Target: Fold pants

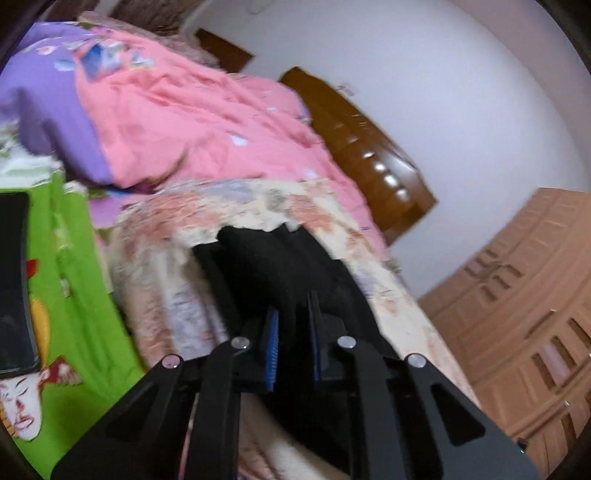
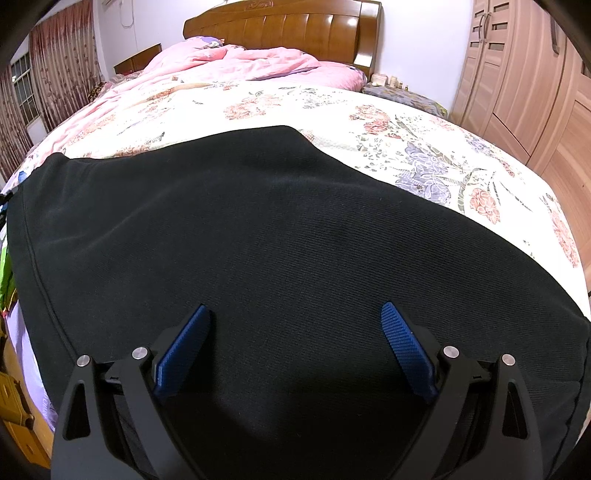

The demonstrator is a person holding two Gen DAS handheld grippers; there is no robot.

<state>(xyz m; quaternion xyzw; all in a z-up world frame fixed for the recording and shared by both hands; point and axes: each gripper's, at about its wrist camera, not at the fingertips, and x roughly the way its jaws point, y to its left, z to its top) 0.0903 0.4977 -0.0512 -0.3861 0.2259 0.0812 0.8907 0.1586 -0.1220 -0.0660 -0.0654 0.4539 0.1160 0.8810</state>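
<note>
The left gripper (image 1: 292, 341) has its blue-padded jaws clenched on a fold of the black knit pants (image 1: 266, 266), lifted off the bed with the view tilted; the right gripper (image 2: 295, 345) hangs over the same black knit pants (image 2: 258, 229) with its jaws released and wide, nothing between them; the pants lie spread flat across the near part of the floral cream bedspread (image 2: 406, 147); beyond, a crumpled pink quilt (image 2: 236, 62); farthest, the brown wooden headboard (image 2: 288, 29).

My left view is motion-blurred; the pants (image 2: 280, 236) run off my right view's bottom edge, hiding their hems.
</note>
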